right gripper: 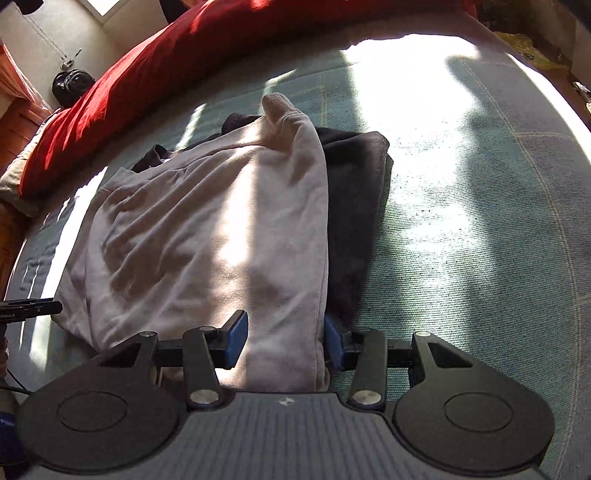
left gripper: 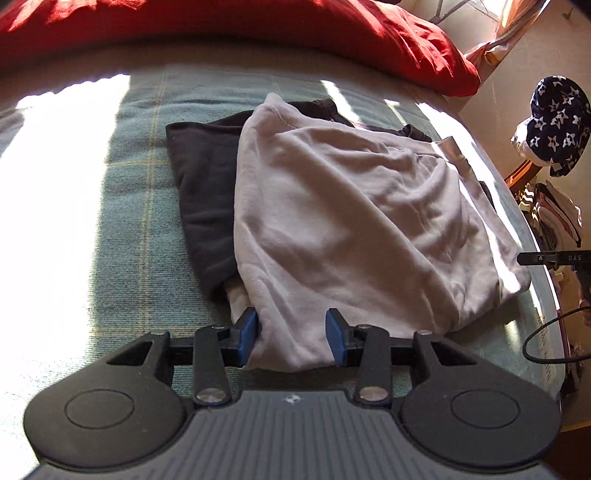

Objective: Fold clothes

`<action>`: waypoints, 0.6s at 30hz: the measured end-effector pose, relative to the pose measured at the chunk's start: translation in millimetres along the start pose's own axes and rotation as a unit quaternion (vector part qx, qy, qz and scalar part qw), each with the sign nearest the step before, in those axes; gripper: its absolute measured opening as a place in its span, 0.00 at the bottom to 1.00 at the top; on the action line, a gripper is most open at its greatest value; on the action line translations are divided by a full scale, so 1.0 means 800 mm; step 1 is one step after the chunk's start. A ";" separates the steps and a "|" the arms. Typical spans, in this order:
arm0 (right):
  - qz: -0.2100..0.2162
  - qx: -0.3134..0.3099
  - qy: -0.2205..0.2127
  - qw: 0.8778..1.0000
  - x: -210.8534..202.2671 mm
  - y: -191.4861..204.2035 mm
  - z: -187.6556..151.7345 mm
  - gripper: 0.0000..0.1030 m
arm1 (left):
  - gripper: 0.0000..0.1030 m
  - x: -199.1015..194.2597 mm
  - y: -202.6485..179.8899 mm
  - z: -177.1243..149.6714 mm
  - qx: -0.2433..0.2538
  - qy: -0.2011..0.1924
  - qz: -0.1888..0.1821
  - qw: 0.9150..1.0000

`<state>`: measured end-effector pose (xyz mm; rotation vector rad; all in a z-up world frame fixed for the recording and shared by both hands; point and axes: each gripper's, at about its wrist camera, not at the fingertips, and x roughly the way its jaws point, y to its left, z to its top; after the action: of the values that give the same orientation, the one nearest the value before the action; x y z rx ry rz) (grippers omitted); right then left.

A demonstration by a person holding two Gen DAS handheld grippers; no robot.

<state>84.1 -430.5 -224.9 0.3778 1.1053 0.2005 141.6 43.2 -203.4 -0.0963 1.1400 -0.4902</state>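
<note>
From the left wrist camera, I see my left gripper (left gripper: 291, 338) with its blue pads (left gripper: 248, 334) parted; the near hem of the pale grey sweatshirt (left gripper: 351, 221) lies between them, unpinched as far as I can tell. The sweatshirt lies folded on a dark garment (left gripper: 207, 192), on the green checked bedspread (left gripper: 122, 192) near its right edge. A red duvet (left gripper: 258, 26) runs along the far edge.

From the right wrist camera, my right gripper (right gripper: 284, 343) stands partly open too, the sweatshirt's (right gripper: 207, 236) folded edge between its pads, the dark garment (right gripper: 354, 206) showing at its right.
</note>
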 end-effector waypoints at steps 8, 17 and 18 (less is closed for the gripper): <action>0.009 -0.035 -0.007 0.999 -0.011 0.008 0.001 0.48 | 0.35 0.010 0.008 -0.006 0.019 0.013 -0.032 0.999; 0.012 -0.021 0.012 1.000 0.000 -0.004 -0.001 0.39 | 0.04 0.012 0.034 -0.001 -0.036 0.029 -0.050 0.998; 0.015 -0.012 0.009 1.000 0.000 -0.008 0.001 0.29 | 0.04 0.012 0.035 0.000 -0.037 0.034 -0.048 0.998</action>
<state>84.8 -436.5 -227.3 0.3715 1.1142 0.2442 153.8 64.2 -220.4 -0.2007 1.2233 -0.5412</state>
